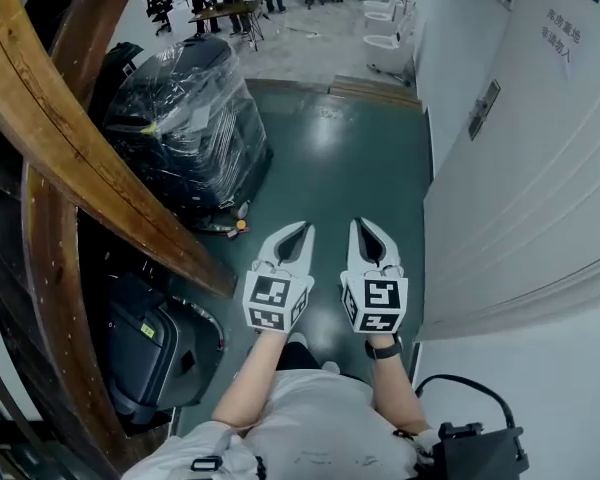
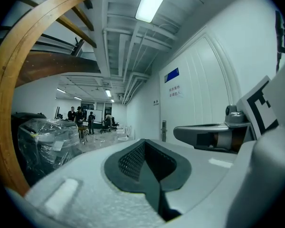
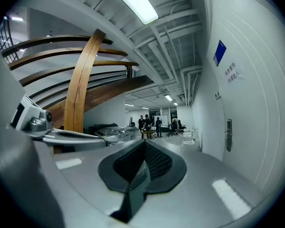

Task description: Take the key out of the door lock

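My two grippers are held side by side at waist height over the green floor (image 1: 340, 158). The left gripper (image 1: 302, 230) is shut with nothing between its pads, and the left gripper view (image 2: 145, 144) shows the same. Close to its right, the right gripper (image 1: 362, 226) is also shut and empty, its tips (image 3: 145, 146) meeting. The white door (image 1: 520, 168) stands to my right. Its lock plate with a handle (image 1: 483, 108) is well ahead of both grippers and shows small in both gripper views (image 3: 228, 134) (image 2: 164, 130). No key can be made out at this distance.
A plastic-wrapped machine (image 1: 185, 118) stands on the left of the passage. Curved wooden beams (image 1: 70, 158) rise at my left, with a black case (image 1: 155, 353) under them. Far down the hall, people stand round a table (image 1: 225, 8); white fixtures (image 1: 385, 43) line the right wall.
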Motion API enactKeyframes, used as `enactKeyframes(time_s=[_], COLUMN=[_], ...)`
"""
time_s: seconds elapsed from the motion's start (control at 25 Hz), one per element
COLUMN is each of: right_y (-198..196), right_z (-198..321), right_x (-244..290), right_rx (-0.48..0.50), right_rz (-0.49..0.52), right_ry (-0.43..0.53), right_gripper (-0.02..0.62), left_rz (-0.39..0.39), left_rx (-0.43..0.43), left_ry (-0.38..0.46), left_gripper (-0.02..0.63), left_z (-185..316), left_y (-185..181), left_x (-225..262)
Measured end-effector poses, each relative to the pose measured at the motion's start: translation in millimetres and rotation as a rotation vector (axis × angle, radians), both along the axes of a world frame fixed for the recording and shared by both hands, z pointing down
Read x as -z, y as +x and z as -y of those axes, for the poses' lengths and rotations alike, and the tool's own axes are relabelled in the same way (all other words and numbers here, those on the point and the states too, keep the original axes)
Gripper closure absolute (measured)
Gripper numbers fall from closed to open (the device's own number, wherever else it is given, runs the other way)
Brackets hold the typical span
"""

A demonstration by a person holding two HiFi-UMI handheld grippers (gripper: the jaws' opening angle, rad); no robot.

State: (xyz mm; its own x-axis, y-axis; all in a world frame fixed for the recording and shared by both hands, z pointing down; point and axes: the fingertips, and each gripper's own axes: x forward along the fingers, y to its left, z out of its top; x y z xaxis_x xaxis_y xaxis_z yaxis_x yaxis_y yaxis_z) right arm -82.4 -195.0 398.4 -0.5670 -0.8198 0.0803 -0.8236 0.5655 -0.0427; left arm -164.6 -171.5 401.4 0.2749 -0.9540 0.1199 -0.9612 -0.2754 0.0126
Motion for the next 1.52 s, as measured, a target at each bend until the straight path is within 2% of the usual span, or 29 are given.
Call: enactKeyframes(time_s=[0.12,0.32,0.48,0.64,0.8,0.96,1.2,1.32,1.52], right_y=[-7.4,-16.5,-61.8,-100.8,-135.7,-147.0,-141.4,-145.6,-144.0], right_z=[24.0,79.5,149.2,197.4,222.5,254.6,328.3,383.0,487.9], right_x=[-8.2,-2.0,16.2,31.9,8.2,0.1,-16.0,-21.4,-2.0], right_rx=[0.018,-0.015,-0.029,-0.057,-0.041,-0.041,-0.066,-0.036,-0.015], right_rz=[-0.018,0.006,0.039,0.090,0.064,0.011,-0.006,0.008,0.043], right_ry=[-0.014,0.030,0.035,0.057,0.009,-0.003,-0.031,-0.038,-0.018], right_gripper=[0.609,0.607,0.561,0.597,0.597,0.597,0.597,0.597,0.597], left_rz=[-0.014,-0.024,-0.028,-0.021,-0.061,-0.092,-0.091,-0.074,0.017], left_rx=[0.003,-0.043,-0.070,-0.064,-0.057,-0.074,-0.118,-0.120,-0.075], left_ry=[0.000,0.042,0.089,0.116,0.062,0.051,0.038,0.037,0.127], left_gripper=[0.606,0.606,0.606,0.606,0.606,0.606,0.606,0.606,0.606], left_z=[26.9,93.0,164.6,217.7,254.1,288.4,354.4,398.3,485.9], left_y=[-2.9,-12.3,-59.2,-109.1,-140.8,-143.1,-132.7,-129.8,-129.4], left_x=[-2.6,2.8,21.5,33.8,11.1,0.1,-10.2,-12.6,18.0])
